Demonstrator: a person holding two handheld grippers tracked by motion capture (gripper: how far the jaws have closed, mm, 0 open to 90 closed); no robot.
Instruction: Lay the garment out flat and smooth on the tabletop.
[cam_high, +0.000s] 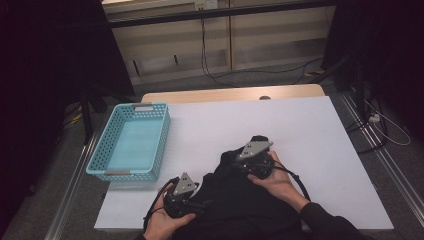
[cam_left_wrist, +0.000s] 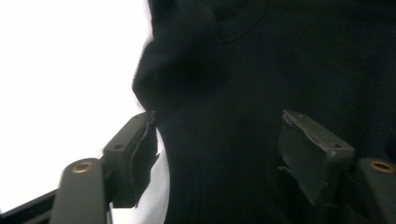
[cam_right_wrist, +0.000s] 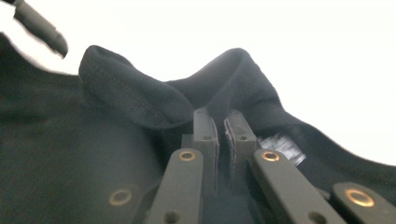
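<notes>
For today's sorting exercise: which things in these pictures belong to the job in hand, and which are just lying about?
In the job:
- black garment
- right gripper, shut on its collar
- left gripper, open over its edge

Lying about:
- blue basket, apart from the garment
- white table cover
- cables on the floor

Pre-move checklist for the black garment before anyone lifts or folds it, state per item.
1. Right gripper pinched on the collar fold of the black garment: ok, jaws nearly together with fabric between them.
2. Left gripper gripping cloth: not ok, jaws stand wide apart over the garment's edge.
3. Garment fully on the white table cover: cannot tell, its near edge runs to the bottom of the high view.
4. Blue basket clear of the garment: ok, it stands apart, to the left.
5. Cable of the right gripper free of the cloth: cannot tell, it loops beside the hand.
</notes>
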